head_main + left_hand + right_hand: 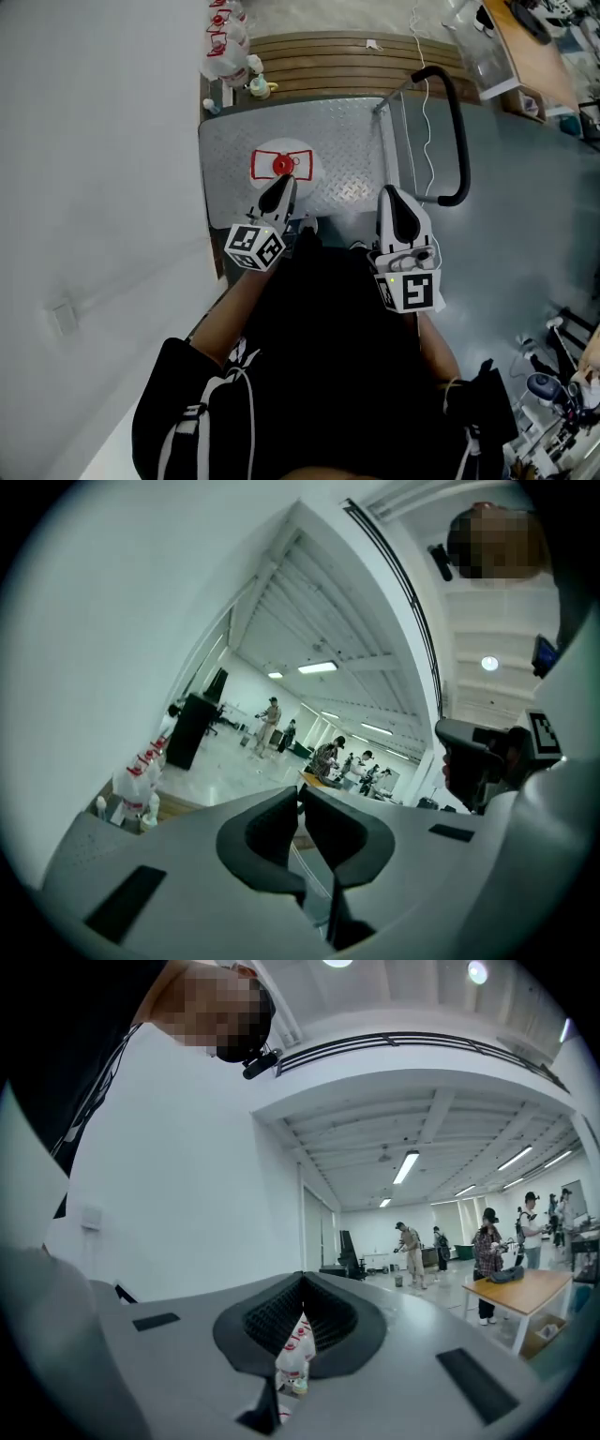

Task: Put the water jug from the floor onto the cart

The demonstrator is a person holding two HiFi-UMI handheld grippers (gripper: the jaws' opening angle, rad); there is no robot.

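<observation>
The water jug point(282, 166) stands upright on the cart's metal deck point(347, 141); from above I see its red cap and red handle. My left gripper point(281, 185) hovers just this side of the cap. In the left gripper view it point(300, 795) points out level across the room, jaws shut with nothing between them and the jug out of sight. My right gripper point(390, 193) is over the deck's near right edge. Its jaws point(302, 1281) meet at the tips and hold nothing.
The cart's black push handle point(457, 141) rises on the right. Several more jugs point(228, 37) stand on a wooden pallet point(347, 61) beyond the cart. A white wall runs along the left. People and tables are far off in the room.
</observation>
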